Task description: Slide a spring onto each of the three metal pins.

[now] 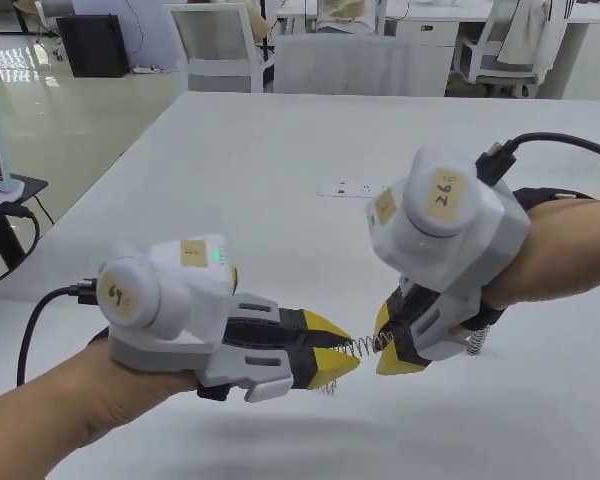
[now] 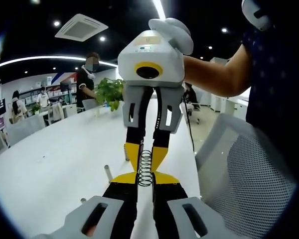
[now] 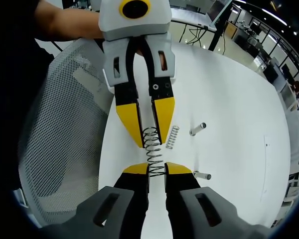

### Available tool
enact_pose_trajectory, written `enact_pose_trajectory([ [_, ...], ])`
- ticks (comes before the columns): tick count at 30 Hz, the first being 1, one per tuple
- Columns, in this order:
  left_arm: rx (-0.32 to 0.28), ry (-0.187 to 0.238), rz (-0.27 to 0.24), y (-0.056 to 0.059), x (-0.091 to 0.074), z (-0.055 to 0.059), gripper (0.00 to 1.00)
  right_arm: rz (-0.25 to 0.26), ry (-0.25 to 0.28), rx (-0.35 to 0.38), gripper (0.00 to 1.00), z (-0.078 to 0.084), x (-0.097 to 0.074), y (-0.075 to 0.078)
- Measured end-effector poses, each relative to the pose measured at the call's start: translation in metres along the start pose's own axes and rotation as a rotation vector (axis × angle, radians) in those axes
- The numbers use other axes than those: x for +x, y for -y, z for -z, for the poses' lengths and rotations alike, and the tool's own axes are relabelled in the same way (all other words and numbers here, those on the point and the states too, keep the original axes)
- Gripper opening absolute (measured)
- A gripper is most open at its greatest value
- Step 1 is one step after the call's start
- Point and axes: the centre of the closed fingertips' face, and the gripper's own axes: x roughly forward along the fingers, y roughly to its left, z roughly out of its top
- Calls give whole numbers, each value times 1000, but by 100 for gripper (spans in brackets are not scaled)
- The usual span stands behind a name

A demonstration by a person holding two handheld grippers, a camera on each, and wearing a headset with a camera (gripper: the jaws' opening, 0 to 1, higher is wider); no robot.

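Left gripper (image 1: 342, 362) and right gripper (image 1: 384, 345) each pinch an end of one spring (image 1: 365, 345) in their fingers (image 3: 163, 112), holding it in the air over the worktop (image 1: 280, 180). If either pulls or squeezes unevenly, the spring could bend or shoot free, landing away from the nearest pin (image 3: 198, 129).

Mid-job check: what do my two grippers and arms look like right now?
Both the left gripper and right gripper have white-grey bodies, black jaws with yellow tips and a black cable. Tan round stickers carry handwritten numbers; the right one reads 26. A green light glows on the left. Forearms are bare.
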Motion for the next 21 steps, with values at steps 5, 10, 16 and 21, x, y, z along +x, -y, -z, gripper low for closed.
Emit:
enact_pose_trajectory([
  [5, 7, -14, -1, 1, 1, 3, 3, 4, 3, -6, 9, -2, -2, 0],
  [10, 8, -20, -1, 1, 2, 5, 3, 5, 11, -11, 9, -5, -5, 0],
  [16, 8, -34, 2, 2, 2, 9, 2, -2, 34, -18, 9, -13, -8, -4],
  [21, 6, -41, 7, 3, 2, 12, 2, -9, 51, -21, 9, -20, -10, -6],
])
